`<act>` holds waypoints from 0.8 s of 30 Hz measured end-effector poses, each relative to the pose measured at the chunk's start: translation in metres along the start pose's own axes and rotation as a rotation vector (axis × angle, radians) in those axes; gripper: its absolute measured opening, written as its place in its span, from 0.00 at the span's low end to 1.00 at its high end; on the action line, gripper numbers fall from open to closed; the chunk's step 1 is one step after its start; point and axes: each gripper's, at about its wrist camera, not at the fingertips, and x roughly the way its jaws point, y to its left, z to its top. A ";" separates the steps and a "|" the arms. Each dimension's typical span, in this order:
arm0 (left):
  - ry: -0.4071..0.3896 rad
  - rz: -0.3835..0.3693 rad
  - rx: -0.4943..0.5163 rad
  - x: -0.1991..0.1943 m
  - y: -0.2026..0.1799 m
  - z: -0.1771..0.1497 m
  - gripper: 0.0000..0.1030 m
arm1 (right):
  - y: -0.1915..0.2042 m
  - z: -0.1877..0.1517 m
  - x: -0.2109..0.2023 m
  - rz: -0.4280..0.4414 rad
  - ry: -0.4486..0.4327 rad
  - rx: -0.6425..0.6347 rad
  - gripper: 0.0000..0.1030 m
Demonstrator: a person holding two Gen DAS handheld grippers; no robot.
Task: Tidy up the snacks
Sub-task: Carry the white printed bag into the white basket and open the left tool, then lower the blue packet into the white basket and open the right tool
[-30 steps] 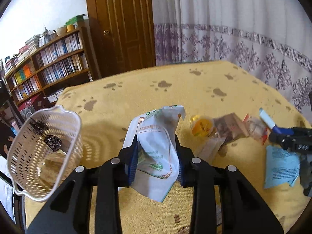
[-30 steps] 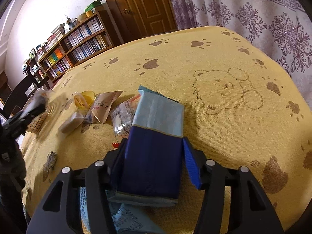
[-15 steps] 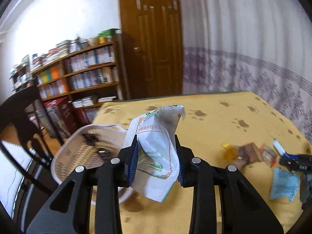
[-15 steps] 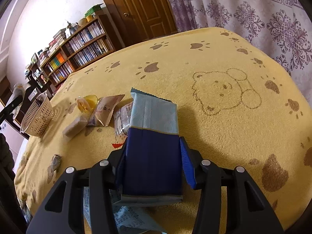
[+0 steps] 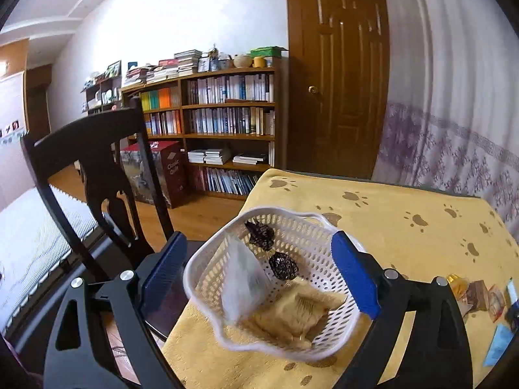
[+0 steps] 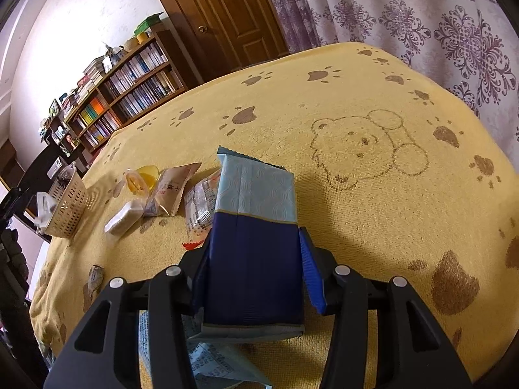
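Snacks, and the white perforated plastic basket (image 5: 292,291) sits right between the wide-spread jaws of the left gripper (image 5: 259,278), which hold nothing. A white translucent packet (image 5: 241,283) leans against the basket's wall on the left jaw's side, with two dark round sweets (image 5: 283,267) and a tan wrapped pastry (image 5: 293,316) beyond it toward the right jaw. Hovering over the rim like that makes sense for a drop straight in. Over on the other side, the right gripper (image 6: 254,259) has its jaws closed against the flanks of a dark blue and pale blue snack packet (image 6: 254,227), tip pointing forward, lifted for the next trip, I'd judge. Ahead of its left jaw, loose snacks (image 6: 162,191) wait on the yellow paw-print tablecloth (image 6: 373,227).
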 end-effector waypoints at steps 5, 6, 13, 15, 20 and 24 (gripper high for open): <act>-0.011 0.025 -0.022 -0.008 0.008 -0.006 0.89 | 0.002 0.001 -0.004 0.019 -0.006 0.015 0.47; -0.020 0.029 -0.021 -0.011 0.009 -0.006 0.89 | 0.003 0.001 -0.006 0.023 -0.009 0.015 0.47; -0.068 0.063 -0.036 -0.029 0.013 -0.005 0.92 | 0.026 0.007 -0.030 0.074 -0.070 -0.003 0.47; -0.069 0.063 -0.048 -0.032 0.016 -0.004 0.92 | 0.040 0.010 -0.036 0.107 -0.086 -0.012 0.47; -0.070 0.094 -0.067 -0.039 0.026 -0.001 0.93 | 0.086 0.020 -0.031 0.200 -0.086 -0.051 0.47; -0.089 0.097 -0.107 -0.050 0.040 0.004 0.94 | 0.149 0.030 -0.019 0.268 -0.065 -0.142 0.47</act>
